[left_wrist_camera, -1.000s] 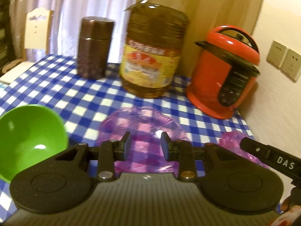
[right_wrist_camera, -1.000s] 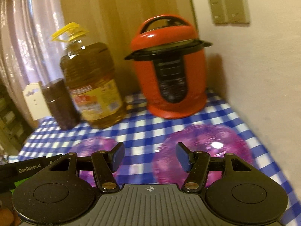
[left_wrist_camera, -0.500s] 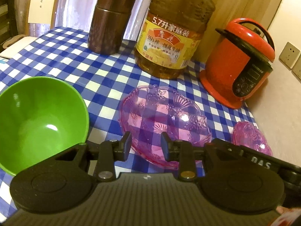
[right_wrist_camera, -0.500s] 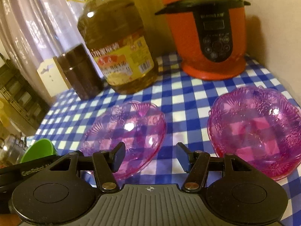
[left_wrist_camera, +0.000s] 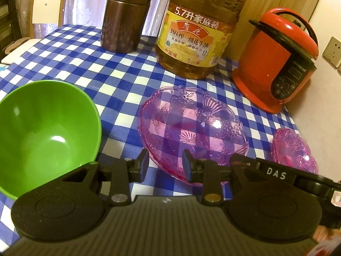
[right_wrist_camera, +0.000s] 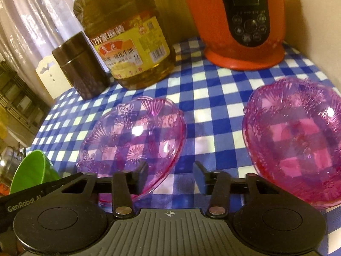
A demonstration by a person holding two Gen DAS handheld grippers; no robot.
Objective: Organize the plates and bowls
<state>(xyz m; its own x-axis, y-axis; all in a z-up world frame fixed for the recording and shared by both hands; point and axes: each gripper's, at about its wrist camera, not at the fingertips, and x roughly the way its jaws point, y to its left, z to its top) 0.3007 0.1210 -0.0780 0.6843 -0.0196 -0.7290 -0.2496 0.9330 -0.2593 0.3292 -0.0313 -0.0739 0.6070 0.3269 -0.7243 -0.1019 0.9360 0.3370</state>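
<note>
A green bowl point(left_wrist_camera: 44, 128) stands on the blue checked tablecloth at the left; its edge also shows in the right wrist view point(right_wrist_camera: 32, 170). A pink clear patterned plate point(left_wrist_camera: 191, 128) lies mid-table, also in the right wrist view point(right_wrist_camera: 136, 136). A second pink plate point(right_wrist_camera: 296, 138) lies to its right, seen small in the left wrist view point(left_wrist_camera: 294, 151). My left gripper point(left_wrist_camera: 165, 166) is open and empty, just above the middle plate's near rim. My right gripper point(right_wrist_camera: 170, 177) is open and empty, between the two pink plates, its left finger over the middle plate's near edge.
A big oil bottle point(left_wrist_camera: 198, 32), a brown canister point(left_wrist_camera: 125, 15) and a red pressure cooker point(left_wrist_camera: 277, 64) stand along the back of the table. A wall with sockets point(left_wrist_camera: 332, 52) is at the right. A white chair back point(left_wrist_camera: 49, 2) is behind the table's far left.
Both grippers have tilted down and moved closer to the table, so the plates and the green bowl now fill more of each view. Both stay open and empty.
</note>
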